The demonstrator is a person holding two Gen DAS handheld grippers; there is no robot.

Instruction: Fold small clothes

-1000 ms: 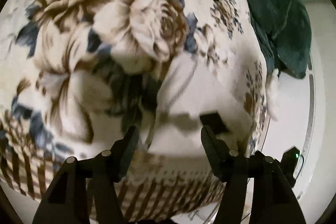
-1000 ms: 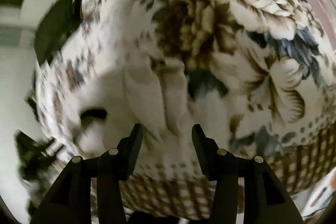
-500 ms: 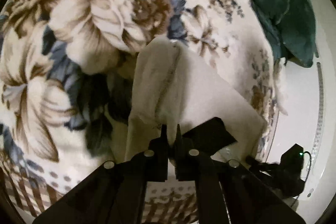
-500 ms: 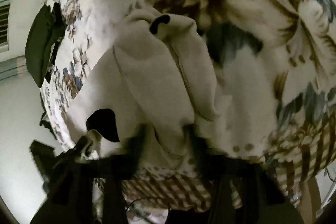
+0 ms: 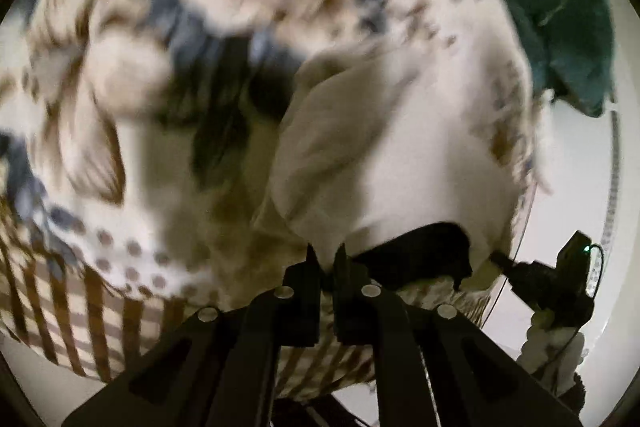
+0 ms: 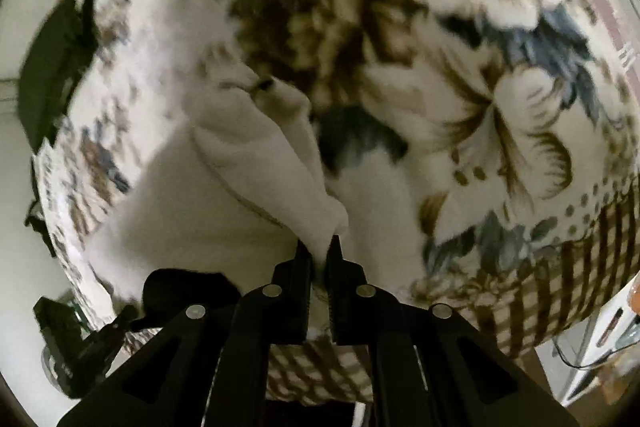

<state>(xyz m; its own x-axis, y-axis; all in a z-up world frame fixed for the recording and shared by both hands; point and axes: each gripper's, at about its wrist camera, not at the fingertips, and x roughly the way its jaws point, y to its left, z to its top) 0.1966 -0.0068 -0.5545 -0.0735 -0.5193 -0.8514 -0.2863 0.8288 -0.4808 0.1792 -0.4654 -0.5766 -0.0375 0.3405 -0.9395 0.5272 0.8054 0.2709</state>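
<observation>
Now that both tools have closed where a second ago they stood open over the cloth, the fold looks properly begun. Nearest, the left gripper (image 5: pixel 323 255) has its jaws pinched narrow on the near edge of the white garment (image 5: pixel 384 147), and the right gripper (image 6: pixel 319 249) has its jaws clamped on a bunched corner of the same white garment (image 6: pixel 248 163), which rises from the pinch in a soft ridge. Both views are blurred, so I judge the cloth is being lifted or pulled. The garment lies on the floral blanket (image 6: pixel 500 99), its checked border near, its big flowers farther off. At the far right edge, a dark green cloth (image 5: pixel 560 7) sits well apart, untouched.
</observation>
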